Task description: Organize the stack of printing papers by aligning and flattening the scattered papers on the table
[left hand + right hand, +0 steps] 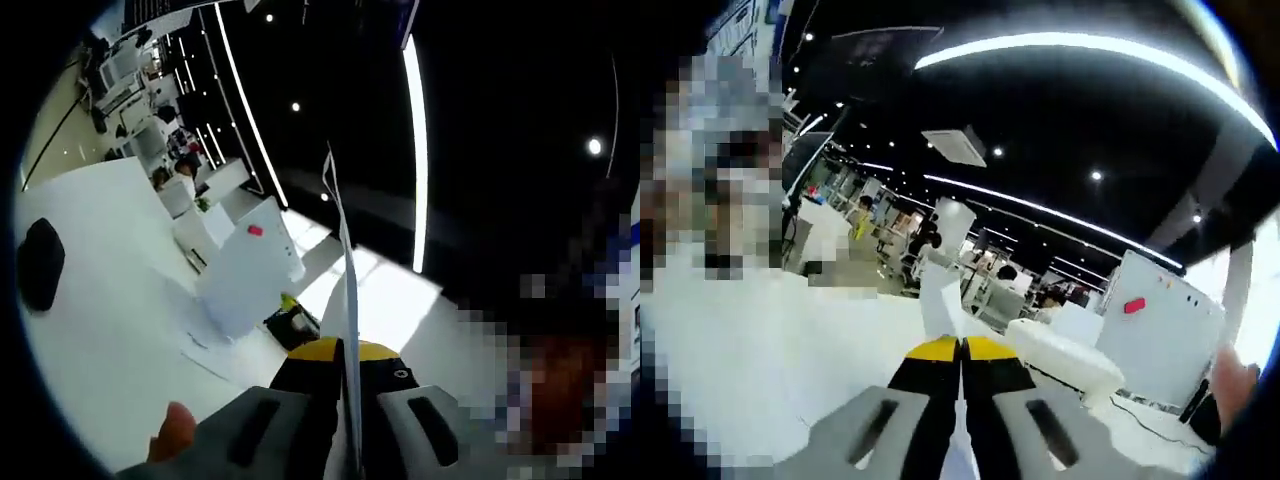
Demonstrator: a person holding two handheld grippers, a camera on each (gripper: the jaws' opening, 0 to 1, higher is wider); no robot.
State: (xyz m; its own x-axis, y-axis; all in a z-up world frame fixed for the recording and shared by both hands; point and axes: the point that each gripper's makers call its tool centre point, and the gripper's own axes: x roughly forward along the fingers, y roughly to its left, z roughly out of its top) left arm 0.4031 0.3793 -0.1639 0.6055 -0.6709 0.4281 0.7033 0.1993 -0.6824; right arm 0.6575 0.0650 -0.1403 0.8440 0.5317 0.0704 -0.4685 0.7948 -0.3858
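paper [347, 290] stands edge-on, thin and floppy, so we keep left gripper [348, 400] and right gripper [962, 385] clamped tight on its edges.

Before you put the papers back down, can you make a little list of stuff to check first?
1. Left gripper pinching the paper: ok, jaws shut on its edge.
2. Right gripper holding paper too: ok, jaws shut on it.
3. Paper straight and upright: ok, seen edge-on.
4. Edges lined up: cannot tell.
5. Table spot free: not ok, a black object and loose sheets lie there.
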